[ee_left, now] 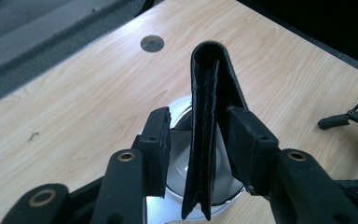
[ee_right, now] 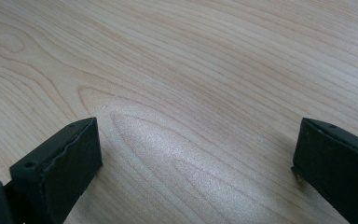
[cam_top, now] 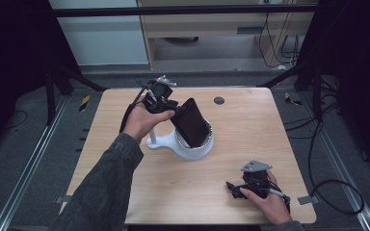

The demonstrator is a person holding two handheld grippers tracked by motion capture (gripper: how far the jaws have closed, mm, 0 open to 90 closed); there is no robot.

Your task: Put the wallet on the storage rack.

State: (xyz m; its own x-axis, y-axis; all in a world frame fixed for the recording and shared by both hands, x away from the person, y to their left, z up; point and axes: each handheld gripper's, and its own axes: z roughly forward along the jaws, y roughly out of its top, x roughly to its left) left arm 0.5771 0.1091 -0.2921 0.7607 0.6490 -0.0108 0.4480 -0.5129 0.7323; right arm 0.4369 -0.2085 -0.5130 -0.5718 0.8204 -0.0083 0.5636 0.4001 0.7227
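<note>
A black folded wallet (cam_top: 191,122) stands tilted, its lower end inside a white bowl-shaped holder (cam_top: 198,150) near the table's middle. My left gripper (cam_top: 172,109) is at the wallet's upper end, a hand behind it. In the left gripper view the wallet (ee_left: 209,116) runs between the jaws of my left gripper (ee_left: 198,116). The right pad (ee_left: 247,144) touches it, while the left pad (ee_left: 156,144) stands apart with a gap showing the white holder (ee_left: 177,158). My right gripper (cam_top: 235,186) rests at the table's front right, open (ee_right: 196,135) over bare wood.
The holder has a flat white tab (cam_top: 155,142) reaching left. A small grey round disc (cam_top: 218,100) is set in the wooden table (cam_top: 255,139) behind the holder. Bare wood lies between the holder and the right gripper (ee_left: 345,119).
</note>
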